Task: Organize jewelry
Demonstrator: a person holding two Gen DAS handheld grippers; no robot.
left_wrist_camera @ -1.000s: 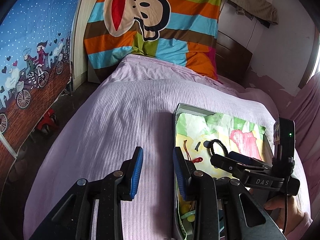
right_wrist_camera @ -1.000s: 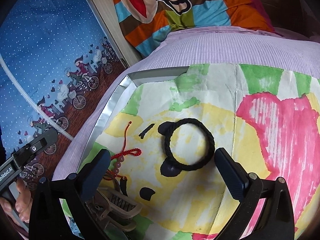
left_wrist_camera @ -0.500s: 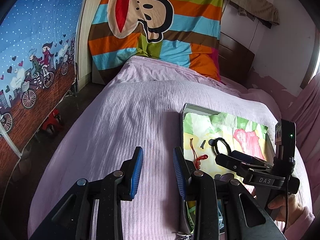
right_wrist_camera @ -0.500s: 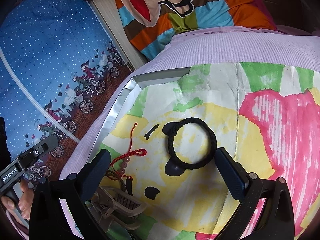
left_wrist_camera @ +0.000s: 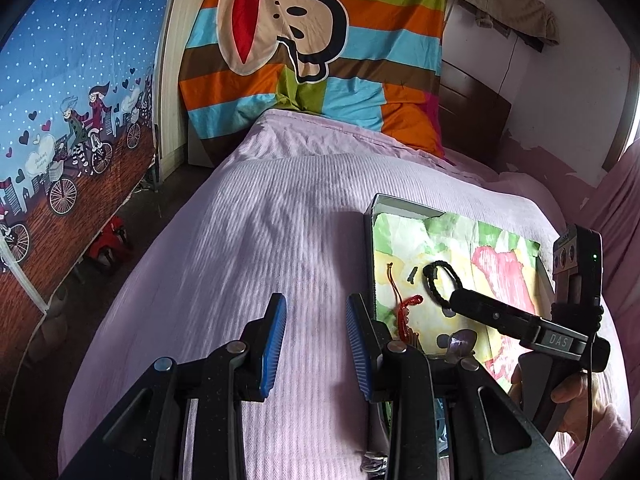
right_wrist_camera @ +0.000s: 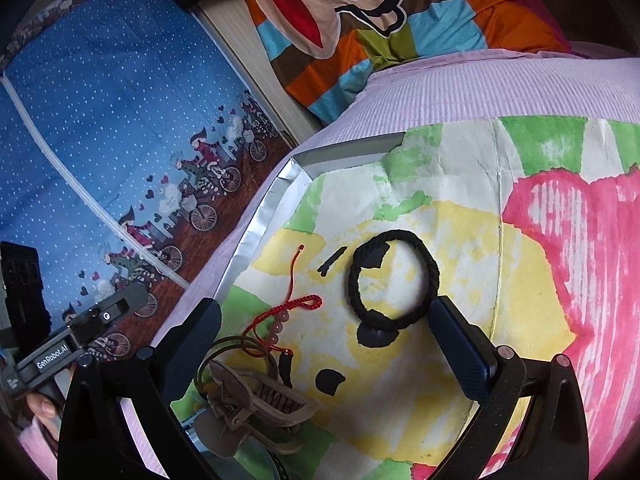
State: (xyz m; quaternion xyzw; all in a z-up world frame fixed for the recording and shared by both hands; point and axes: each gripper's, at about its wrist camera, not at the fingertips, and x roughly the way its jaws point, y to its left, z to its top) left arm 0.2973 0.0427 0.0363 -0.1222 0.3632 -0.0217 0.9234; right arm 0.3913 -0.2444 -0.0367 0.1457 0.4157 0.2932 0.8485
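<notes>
The right gripper [right_wrist_camera: 326, 344] is spread wide and holds nothing, with the brown hair clip [right_wrist_camera: 256, 404] low at about seven o'clock between its fingers and the black braided ring [right_wrist_camera: 394, 280] just past its tips at twelve o'clock. The left gripper [left_wrist_camera: 316, 340] is open too, empty over the purple bed cover [left_wrist_camera: 256, 248]. Only the right view shows the red cord bracelet's [right_wrist_camera: 290, 312] pink beads; only the left view shows the whole tray [left_wrist_camera: 370, 216] at two o'clock.
</notes>
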